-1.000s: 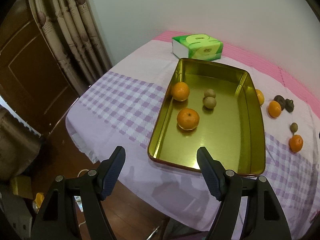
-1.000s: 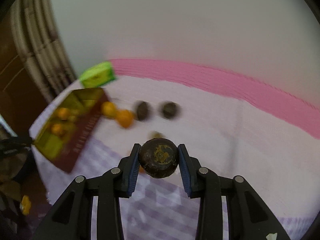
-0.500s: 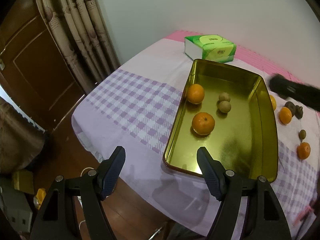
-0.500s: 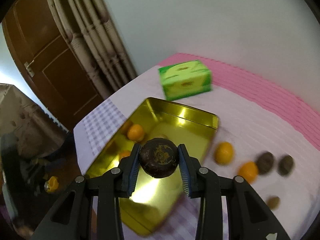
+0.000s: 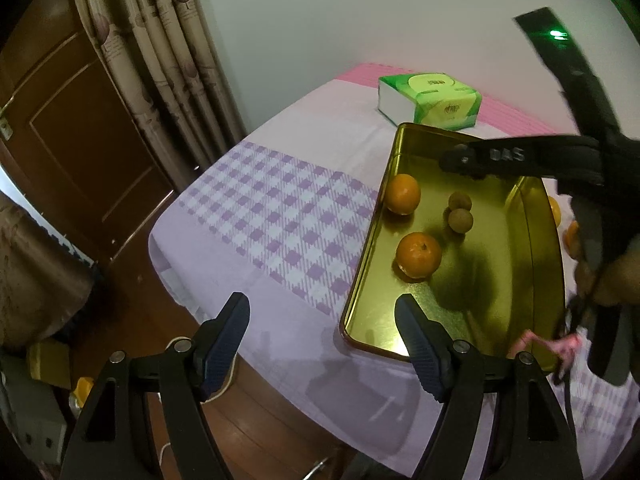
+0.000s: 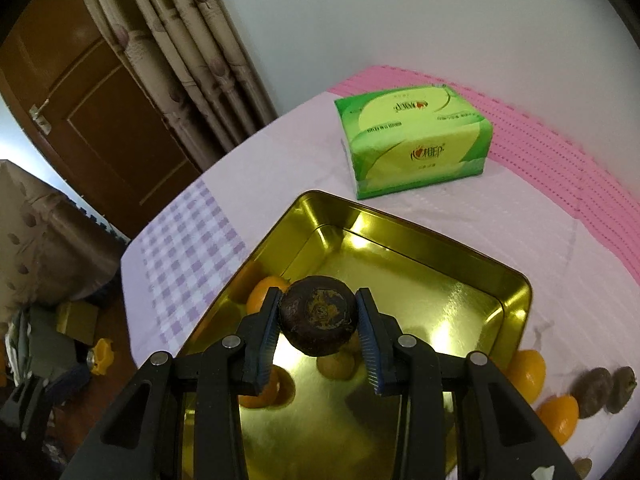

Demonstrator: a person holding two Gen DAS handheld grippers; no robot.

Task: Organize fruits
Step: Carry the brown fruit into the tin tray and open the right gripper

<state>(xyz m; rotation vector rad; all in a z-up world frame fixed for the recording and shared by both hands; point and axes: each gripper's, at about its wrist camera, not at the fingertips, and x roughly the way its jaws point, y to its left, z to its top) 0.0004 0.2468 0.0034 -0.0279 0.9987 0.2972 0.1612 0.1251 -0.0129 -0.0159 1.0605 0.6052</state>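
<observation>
A gold metal tray (image 5: 540, 240) (image 6: 400, 232) lies on the table. It holds two oranges (image 5: 418, 255) (image 5: 402, 194) and two small brown fruits (image 5: 460, 219). My right gripper (image 6: 318, 322) is shut on a dark brown round fruit (image 6: 318, 320) and holds it above the tray. The right gripper's body (image 5: 520, 158) shows over the tray's far end in the left wrist view. My left gripper (image 5: 322, 340) is open and empty, above the table's near edge left of the tray. More oranges (image 6: 558, 418) (image 6: 526, 372) and dark fruits (image 6: 594, 390) lie right of the tray.
A green tissue box (image 5: 430, 100) (image 6: 412, 140) stands behind the tray. The table has a purple checked cloth (image 5: 280, 216) and a pink strip (image 6: 560, 152) by the white wall. A curtain (image 5: 160, 60) and a brown door (image 5: 72, 140) stand to the left.
My right gripper has carried the dark fruit left from over the table to above the tray. The left gripper has drifted left, so the tray sits further right in its view.
</observation>
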